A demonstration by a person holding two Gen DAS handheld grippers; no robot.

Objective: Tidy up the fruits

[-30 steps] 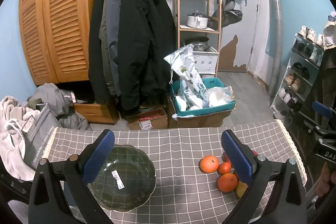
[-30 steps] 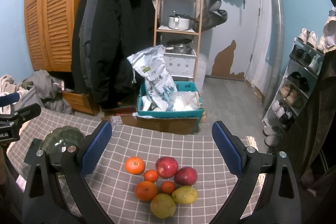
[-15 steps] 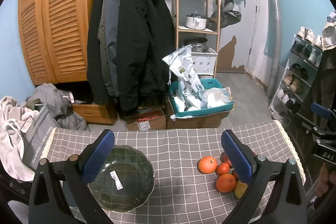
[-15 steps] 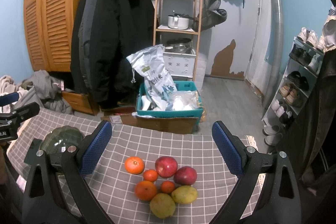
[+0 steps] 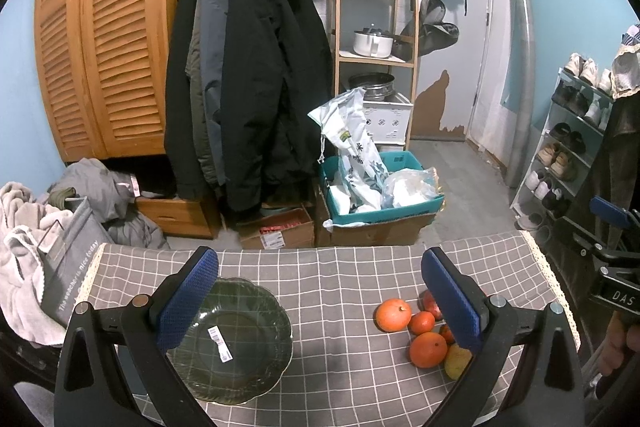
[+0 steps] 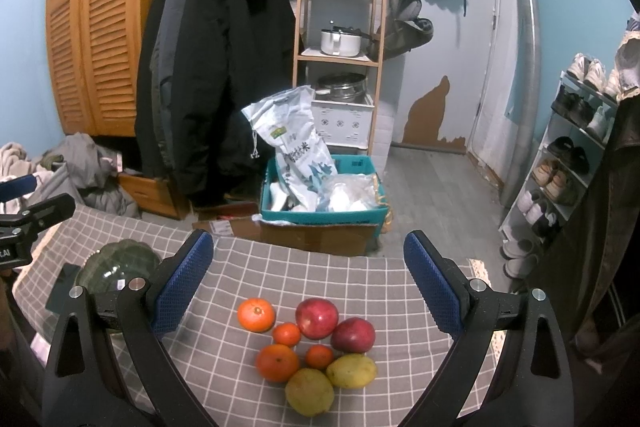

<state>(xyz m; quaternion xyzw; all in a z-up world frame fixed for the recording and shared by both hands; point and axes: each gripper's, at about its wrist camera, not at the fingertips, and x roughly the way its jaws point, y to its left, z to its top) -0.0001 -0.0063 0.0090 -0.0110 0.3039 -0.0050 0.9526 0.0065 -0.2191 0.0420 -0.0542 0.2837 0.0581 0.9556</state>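
Grey checked cloth covers the table [image 5: 340, 275], the empty green glass bowl [image 5: 236, 339] waiting under the released left gripper [image 5: 320, 299] while the right gripper [image 6: 308, 283], jaws spread and holding nothing, hangs over the clustered fruit pile [image 6: 312, 343], seemingly choosing a first piece.
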